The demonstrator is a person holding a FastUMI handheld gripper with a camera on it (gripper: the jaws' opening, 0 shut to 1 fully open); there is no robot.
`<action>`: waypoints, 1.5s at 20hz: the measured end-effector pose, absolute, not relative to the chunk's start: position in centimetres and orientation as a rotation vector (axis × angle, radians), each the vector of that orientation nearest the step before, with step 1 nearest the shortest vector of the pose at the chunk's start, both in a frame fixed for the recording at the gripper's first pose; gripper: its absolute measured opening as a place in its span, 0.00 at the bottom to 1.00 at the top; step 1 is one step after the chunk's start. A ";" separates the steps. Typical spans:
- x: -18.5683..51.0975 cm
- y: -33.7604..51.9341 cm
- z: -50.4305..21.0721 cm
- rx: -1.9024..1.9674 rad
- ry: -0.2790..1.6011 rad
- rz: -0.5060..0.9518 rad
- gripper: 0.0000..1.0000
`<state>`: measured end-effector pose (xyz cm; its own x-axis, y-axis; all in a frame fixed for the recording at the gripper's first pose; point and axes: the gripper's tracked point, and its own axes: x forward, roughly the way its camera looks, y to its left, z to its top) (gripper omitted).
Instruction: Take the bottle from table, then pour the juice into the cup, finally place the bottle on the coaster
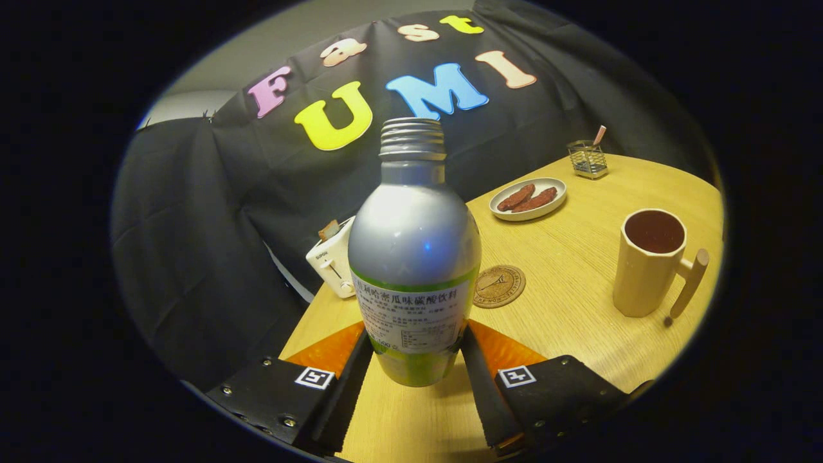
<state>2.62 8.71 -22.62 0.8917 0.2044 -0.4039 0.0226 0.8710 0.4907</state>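
A silver bottle with a green band, a white label and an open threaded neck stands between my fingers. My gripper is shut on the bottle, one finger pressing each side of its lower body. The bottle lines up with the fingers, while the wooden table looks slanted behind it. A round cork coaster lies on the table just beyond the bottle, to the right. Further right stands a cream cup with a wooden handle, dark inside.
A white plate of brown sausages sits beyond the coaster. A small wire holder stands at the table's far edge. A white toaster stands left of the bottle, near the table's left edge and the black cloth wall.
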 end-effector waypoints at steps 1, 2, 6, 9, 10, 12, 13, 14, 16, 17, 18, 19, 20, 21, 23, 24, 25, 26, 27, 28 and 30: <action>2.5 8.2 -22.7 0.535 0.463 0.092 0.78; 2.6 7.7 -22.7 0.560 0.465 0.084 0.78; 2.5 6.3 -23.0 0.643 0.477 0.072 0.78; 2.5 5.5 -23.5 0.725 0.492 0.066 0.78; 2.5 5.2 -23.5 0.748 0.493 0.060 0.78; 2.6 4.6 -23.8 0.793 0.494 0.048 0.78; 2.6 4.4 -23.8 0.817 0.494 0.042 0.78; 2.6 4.1 -23.8 0.836 0.493 0.036 0.78; 2.6 3.6 -24.2 0.875 0.498 0.025 0.78; 2.6 3.4 -24.4 0.893 0.499 0.020 0.78; 2.7 3.2 -24.5 0.912 0.501 0.016 0.78; 2.8 2.9 -24.7 0.930 0.502 0.011 0.78; 2.9 2.6 -24.7 0.950 0.504 0.006 0.78; 2.8 2.5 -24.9 0.971 0.506 0.003 0.78; 2.8 2.2 -25.3 1.015 0.514 -0.002 0.78; 2.8 2.1 -25.4 1.037 0.516 -0.005 0.78; 2.9 2.0 -25.6 1.059 0.517 -0.008 0.77; 2.8 2.0 -25.7 1.080 0.517 -0.011 0.78; 2.7 1.8 -25.7 1.102 0.519 -0.013 0.78; 2.7 1.8 -25.9 1.125 0.523 -0.015 0.78; 2.4 1.9 -26.2 1.171 0.535 -0.015 0.78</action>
